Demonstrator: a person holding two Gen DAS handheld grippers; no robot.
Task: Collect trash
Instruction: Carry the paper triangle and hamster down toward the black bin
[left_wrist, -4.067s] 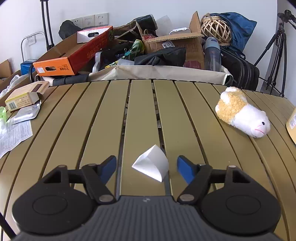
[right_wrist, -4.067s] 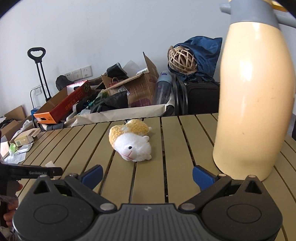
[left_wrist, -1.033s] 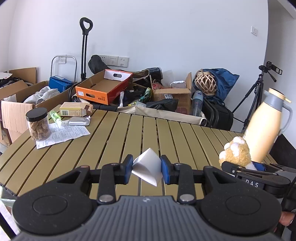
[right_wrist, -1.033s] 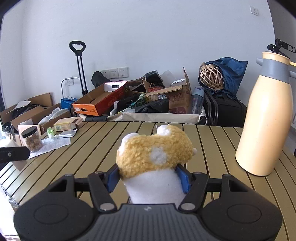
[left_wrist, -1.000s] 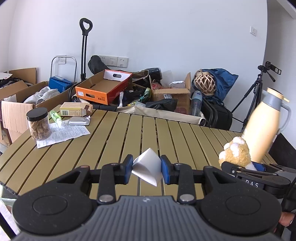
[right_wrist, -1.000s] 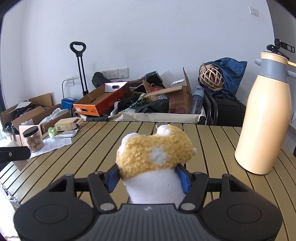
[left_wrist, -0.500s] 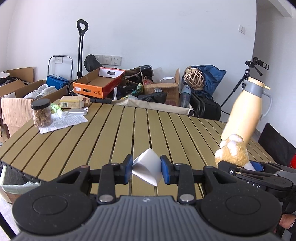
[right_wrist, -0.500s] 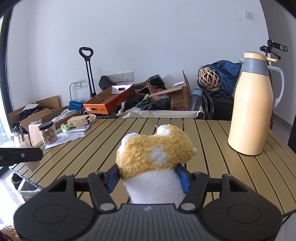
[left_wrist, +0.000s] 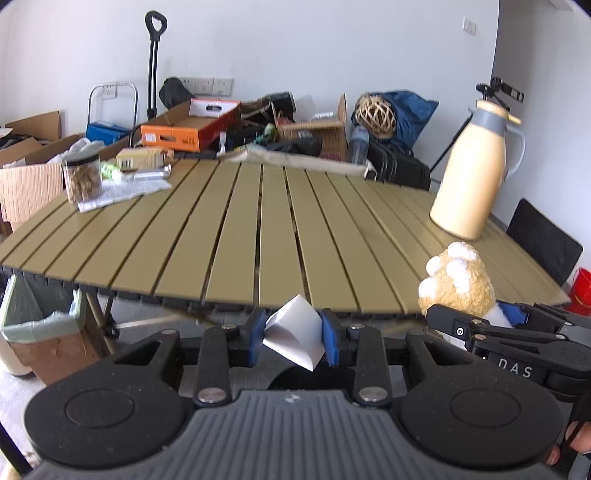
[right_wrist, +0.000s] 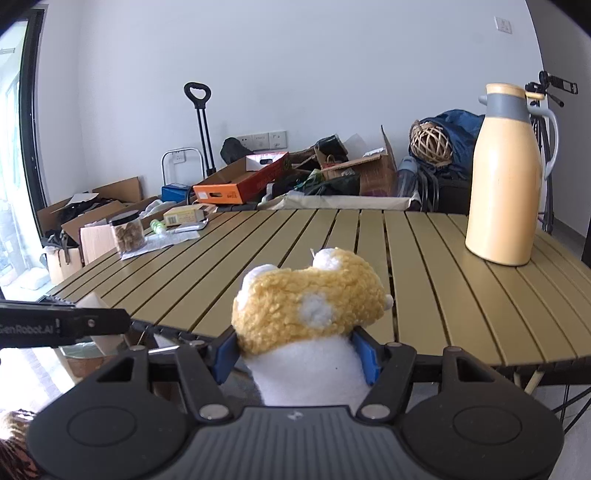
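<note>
Carrying both pickups off the slatted table (left_wrist: 236, 236), the left gripper (left_wrist: 293, 338) clamped the folded white paper (left_wrist: 291, 334) and the right gripper (right_wrist: 295, 354) clamped the plush sheep (right_wrist: 310, 306); dropping them in the lined bin (left_wrist: 37, 321) beneath the table's left edge remained.

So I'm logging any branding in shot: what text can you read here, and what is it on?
"DAS": on the right hand-held gripper, partly cut off, seen from the left wrist.
"GenRobot.AI": on the left hand-held gripper, seen from the right wrist.
Orange box, small carton and leaflet: print too small to read.
</note>
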